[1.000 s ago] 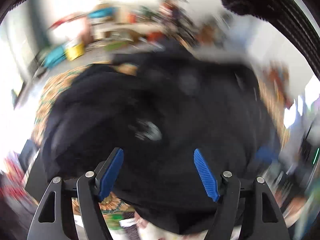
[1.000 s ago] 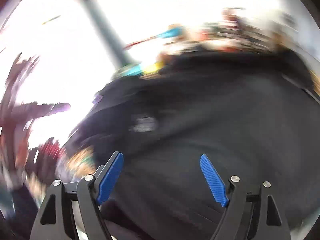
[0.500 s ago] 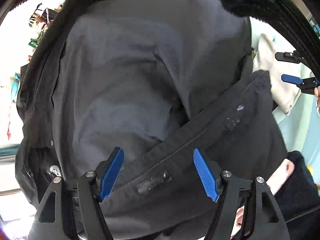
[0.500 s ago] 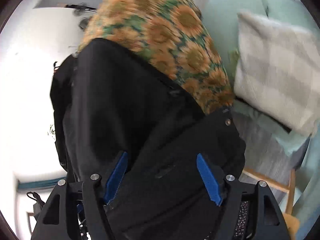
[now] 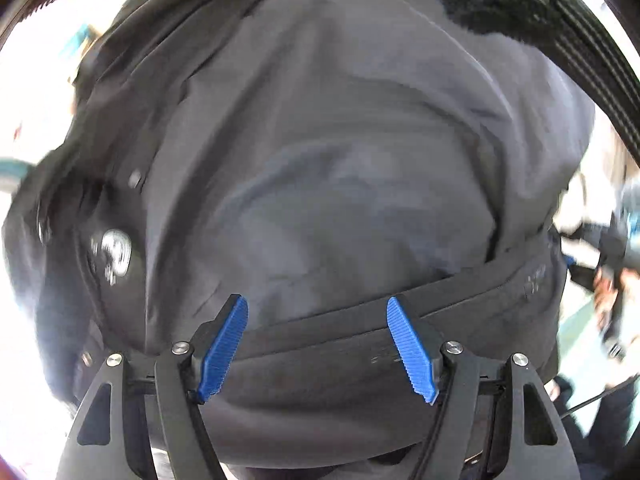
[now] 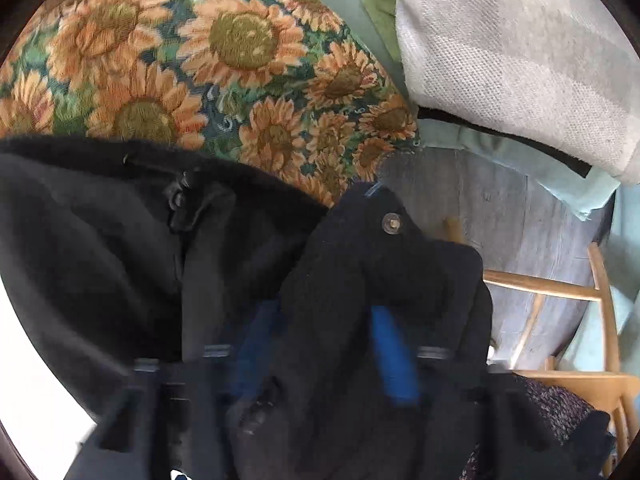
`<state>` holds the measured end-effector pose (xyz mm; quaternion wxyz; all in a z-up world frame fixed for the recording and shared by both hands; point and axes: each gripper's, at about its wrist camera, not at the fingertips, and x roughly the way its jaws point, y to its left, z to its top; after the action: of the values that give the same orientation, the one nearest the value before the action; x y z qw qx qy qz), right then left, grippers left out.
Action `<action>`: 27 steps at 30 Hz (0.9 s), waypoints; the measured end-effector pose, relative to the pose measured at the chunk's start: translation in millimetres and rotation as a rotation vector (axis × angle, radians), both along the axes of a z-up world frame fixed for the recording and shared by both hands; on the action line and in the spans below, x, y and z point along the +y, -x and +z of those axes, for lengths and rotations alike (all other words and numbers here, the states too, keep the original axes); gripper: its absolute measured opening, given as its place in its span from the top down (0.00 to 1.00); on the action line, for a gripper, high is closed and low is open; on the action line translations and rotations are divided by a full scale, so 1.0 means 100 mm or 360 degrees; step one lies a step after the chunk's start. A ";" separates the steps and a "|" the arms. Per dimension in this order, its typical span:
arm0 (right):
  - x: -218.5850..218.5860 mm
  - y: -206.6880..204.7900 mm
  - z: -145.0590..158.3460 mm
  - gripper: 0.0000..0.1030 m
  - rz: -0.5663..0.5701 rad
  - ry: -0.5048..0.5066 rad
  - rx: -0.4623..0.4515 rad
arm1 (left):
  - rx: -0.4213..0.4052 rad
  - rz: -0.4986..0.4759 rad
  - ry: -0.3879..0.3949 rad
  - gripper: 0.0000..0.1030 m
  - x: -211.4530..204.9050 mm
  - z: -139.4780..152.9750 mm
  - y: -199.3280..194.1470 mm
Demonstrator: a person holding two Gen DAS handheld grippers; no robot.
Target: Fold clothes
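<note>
A black jacket (image 5: pixel 340 160) fills the left wrist view, its grey lining up and a dark hem band (image 5: pixel 460 304) running across. My left gripper (image 5: pixel 318 344) hovers close over that hem, pointing steeply down. It is open and its pads do not press the cloth. In the right wrist view the jacket's corner (image 6: pixel 360 260), with a metal snap (image 6: pixel 392 224), bunches up between the blue pads. My right gripper (image 6: pixel 324 348) is blurred; its jaws are closing and the fabric fills the gap between them.
The jacket lies on a sunflower-print cloth (image 6: pixel 240 40). A grey-white knit pillow (image 6: pixel 520 60) rests on pale green bedding (image 6: pixel 560 172) at the upper right. Below it are grey floorboards (image 6: pixel 500 208) and a wooden chair frame (image 6: pixel 560 288). A hand (image 5: pixel 608 292) shows blurred at the left view's right edge.
The left gripper sank closer to the jacket and the hem swung level across its view. The right gripper's jaws narrowed around the jacket corner and dropped toward the sunflower cloth.
</note>
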<state>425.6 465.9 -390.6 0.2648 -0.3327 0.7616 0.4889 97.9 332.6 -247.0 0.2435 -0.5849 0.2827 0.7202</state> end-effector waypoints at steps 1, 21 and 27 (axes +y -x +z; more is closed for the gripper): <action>-0.01 -0.03 0.08 0.83 -0.0004 -0.0063 0.0018 | -0.0019 0.0059 -0.0053 0.29 -0.09 0.02 0.04; 0.67 1.93 3.53 0.92 0.0493 -0.1454 0.0522 | 0.0015 0.1186 -0.0914 0.29 -1.66 0.87 0.84; 0.81 3.11 2.91 0.46 0.0873 -0.1323 -0.0058 | -0.0137 0.1163 -0.0675 0.29 -1.73 0.58 0.83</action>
<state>114.9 547.3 -99.9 0.2499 -0.3957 0.3819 0.7969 15.1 159.6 -189.5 0.0986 -0.6132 -0.1080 0.7763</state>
